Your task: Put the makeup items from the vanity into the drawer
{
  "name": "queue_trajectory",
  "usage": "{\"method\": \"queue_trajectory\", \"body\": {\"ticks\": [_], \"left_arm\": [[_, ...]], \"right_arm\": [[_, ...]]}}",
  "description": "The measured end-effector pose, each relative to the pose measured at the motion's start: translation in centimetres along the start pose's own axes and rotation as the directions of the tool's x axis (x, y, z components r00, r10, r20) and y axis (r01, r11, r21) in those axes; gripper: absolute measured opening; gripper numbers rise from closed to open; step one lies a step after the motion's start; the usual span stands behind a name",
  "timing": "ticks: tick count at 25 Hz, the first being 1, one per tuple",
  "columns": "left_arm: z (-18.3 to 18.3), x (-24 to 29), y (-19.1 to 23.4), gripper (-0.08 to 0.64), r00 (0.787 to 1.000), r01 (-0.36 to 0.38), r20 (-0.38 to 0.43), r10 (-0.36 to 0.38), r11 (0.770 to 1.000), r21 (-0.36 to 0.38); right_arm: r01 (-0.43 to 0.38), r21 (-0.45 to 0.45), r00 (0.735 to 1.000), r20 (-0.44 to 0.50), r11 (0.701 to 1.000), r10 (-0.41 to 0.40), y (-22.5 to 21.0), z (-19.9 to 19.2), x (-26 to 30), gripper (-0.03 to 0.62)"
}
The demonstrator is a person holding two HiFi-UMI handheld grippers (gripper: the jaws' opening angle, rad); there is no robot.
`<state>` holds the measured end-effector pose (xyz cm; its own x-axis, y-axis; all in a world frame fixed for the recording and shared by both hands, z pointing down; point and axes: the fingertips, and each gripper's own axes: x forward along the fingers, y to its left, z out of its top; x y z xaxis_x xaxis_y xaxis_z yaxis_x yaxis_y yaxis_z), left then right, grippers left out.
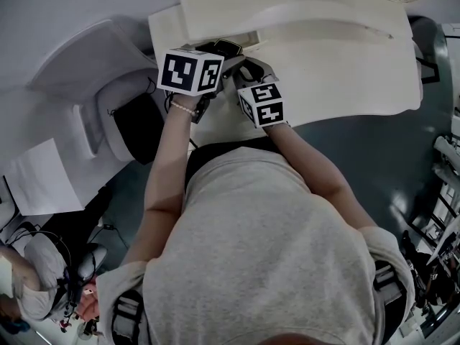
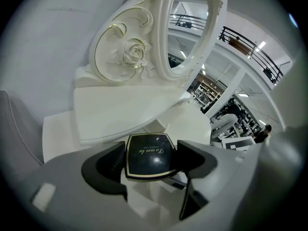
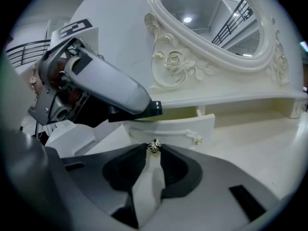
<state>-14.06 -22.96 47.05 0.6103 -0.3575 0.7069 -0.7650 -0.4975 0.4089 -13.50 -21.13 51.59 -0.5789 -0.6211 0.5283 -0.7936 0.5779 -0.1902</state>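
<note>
A black compact (image 2: 147, 157) with a gold rim sits flat between the pads of my left gripper (image 2: 151, 150), which is shut on it. In the right gripper view the left gripper (image 3: 144, 109) reaches over the pulled-out white drawer (image 3: 171, 129), with the compact hidden from that side. My right gripper (image 3: 154, 149) is shut on the drawer's small gold knob (image 3: 154, 146). In the head view both grippers (image 1: 223, 49) (image 1: 250, 69) meet at the left end of the white vanity (image 1: 338, 70). The drawer's inside is hidden.
An oval mirror (image 3: 211, 18) with a carved rose frame rises behind a raised shelf (image 3: 231, 97). A grey chair (image 1: 108, 99) stands left of the vanity, with a paper sheet (image 1: 43, 178) beside it. Another person (image 1: 29, 286) is at the lower left.
</note>
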Motion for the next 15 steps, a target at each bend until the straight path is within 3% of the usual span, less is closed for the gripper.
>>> {"method": "queue_trajectory", "body": {"ticks": [8, 12, 15], "left_arm": [[0.2, 0.2, 0.7, 0.342, 0.999, 0.028, -0.023, -0.028, 0.999, -0.033], [0.0, 0.2, 1.0, 0.342, 0.999, -0.031, -0.028, 0.032, 0.999, 0.025], [0.1, 0.1, 1.1, 0.342, 0.999, -0.048, -0.003, 0.049, 0.999, 0.018]], "right_arm": [[-0.008, 0.004, 1.0, 0.01, 1.0, 0.008, 0.1, 0.0, 0.0, 0.101], [-0.011, 0.003, 1.0, 0.008, 1.0, 0.011, 0.0, -0.1, 0.0, 0.101], [-0.011, 0.003, 1.0, 0.009, 1.0, 0.011, 0.0, -0.1, 0.1, 0.101]]}}
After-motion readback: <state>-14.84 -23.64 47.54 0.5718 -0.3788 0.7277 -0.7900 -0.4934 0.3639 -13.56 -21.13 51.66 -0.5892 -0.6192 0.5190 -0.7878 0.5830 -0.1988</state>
